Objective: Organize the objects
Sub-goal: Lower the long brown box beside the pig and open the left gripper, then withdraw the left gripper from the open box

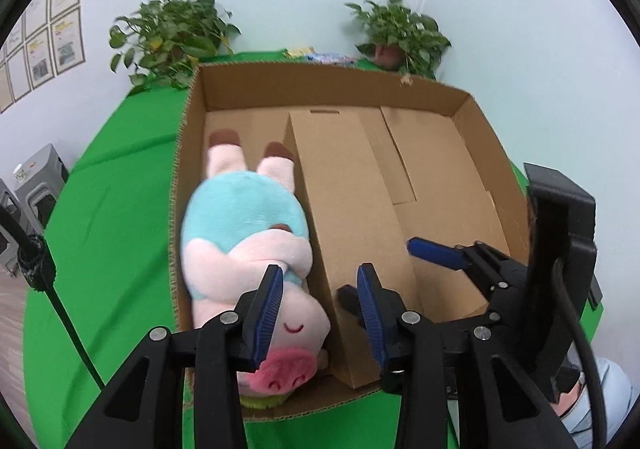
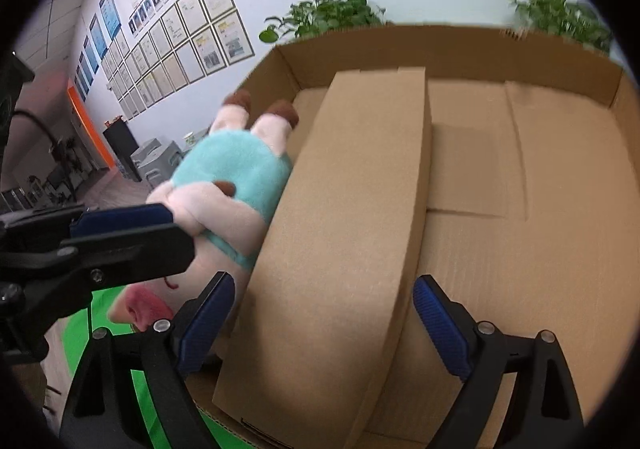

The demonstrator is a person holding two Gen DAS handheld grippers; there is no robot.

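Observation:
A pink plush pig in a light blue top (image 1: 248,233) lies in the left part of an open cardboard box (image 1: 472,117), head towards me. A closed brown carton (image 1: 344,209) lies lengthwise beside it in the box. My left gripper (image 1: 320,313) is open above the pig's head and the carton's near end, holding nothing. My right gripper (image 2: 324,313) is open, its fingers either side of the carton (image 2: 340,233) near end, not clamped. The pig (image 2: 224,177) and the left gripper's fingers (image 2: 120,221) show at the left of the right wrist view.
The box stands on a round table with a green cloth (image 1: 112,217). Two potted plants (image 1: 172,37) (image 1: 400,33) and some flat packets (image 1: 320,56) sit at the far edge. Grey stools (image 1: 40,177) stand on the floor to the left. A person's leg (image 1: 600,401) is at right.

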